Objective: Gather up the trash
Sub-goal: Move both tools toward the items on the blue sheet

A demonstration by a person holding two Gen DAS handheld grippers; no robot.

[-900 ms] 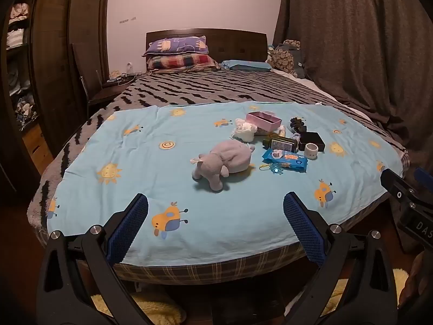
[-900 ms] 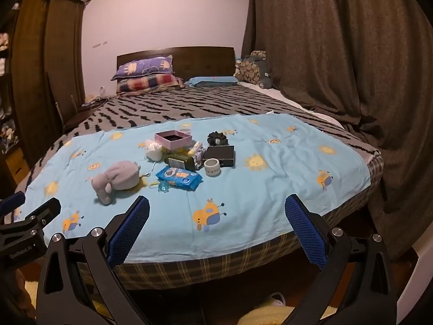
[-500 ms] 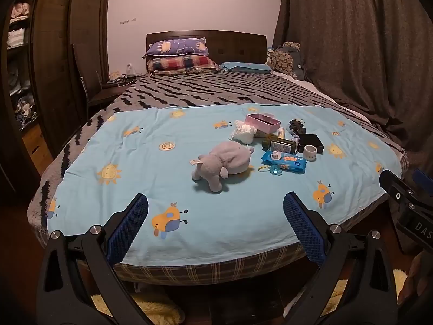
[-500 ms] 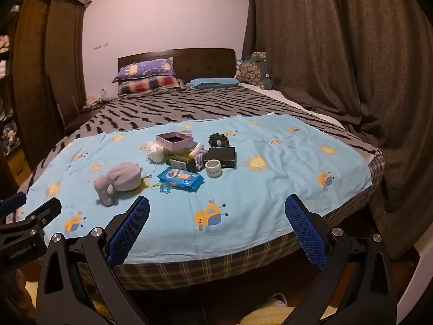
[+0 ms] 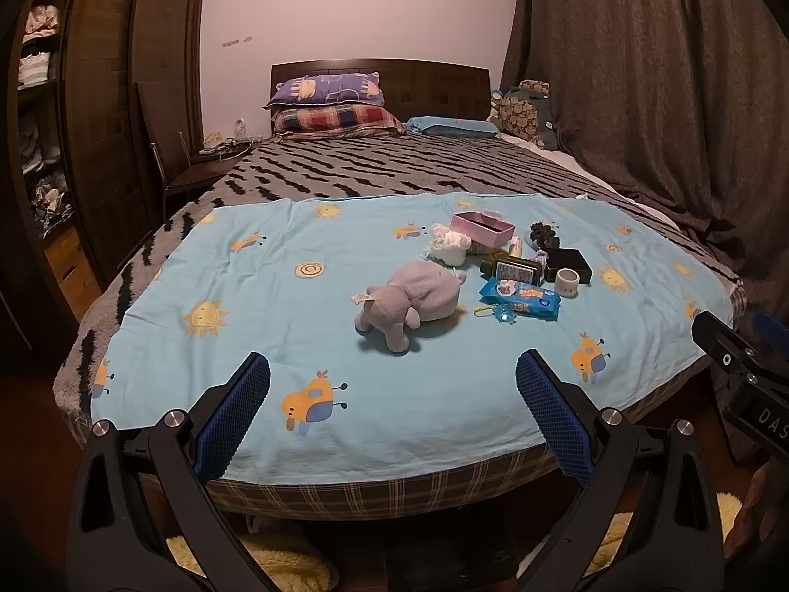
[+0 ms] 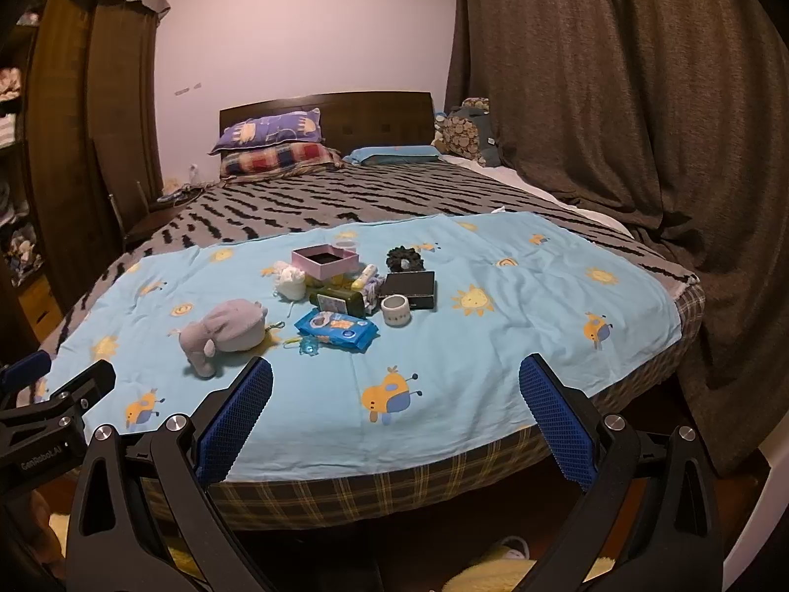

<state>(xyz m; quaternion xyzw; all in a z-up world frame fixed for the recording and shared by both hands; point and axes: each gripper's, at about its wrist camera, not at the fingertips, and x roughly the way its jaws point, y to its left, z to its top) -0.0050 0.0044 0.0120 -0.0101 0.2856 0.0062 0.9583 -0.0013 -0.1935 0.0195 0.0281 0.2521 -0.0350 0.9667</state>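
Note:
A cluster of small items lies on the light blue sheet (image 5: 345, 409) on the bed: a crumpled white tissue (image 5: 448, 249) (image 6: 290, 282), a blue wipes pack (image 5: 520, 296) (image 6: 336, 329), a dark green bottle (image 5: 510, 269) (image 6: 340, 302), a pink box (image 5: 482, 227) (image 6: 324, 260), a black box (image 6: 409, 286), a roll of tape (image 6: 395, 309) and a black scrunchie (image 6: 404, 259). My left gripper (image 5: 393, 397) and my right gripper (image 6: 395, 397) are both open and empty, held at the foot of the bed, well short of the cluster.
A grey plush elephant (image 5: 412, 298) (image 6: 222, 330) lies left of the cluster. Pillows (image 5: 335, 103) sit at the headboard. Dark curtains (image 6: 616, 98) hang along the right. A wardrobe (image 5: 89, 123) and a chair (image 5: 167, 167) stand at the left. A yellow fluffy rug (image 5: 291, 560) lies on the floor below.
Both grippers have dipped and pulled back a little, so the bed sits slightly lower in view. Both stay open. Nothing on the bed has moved.

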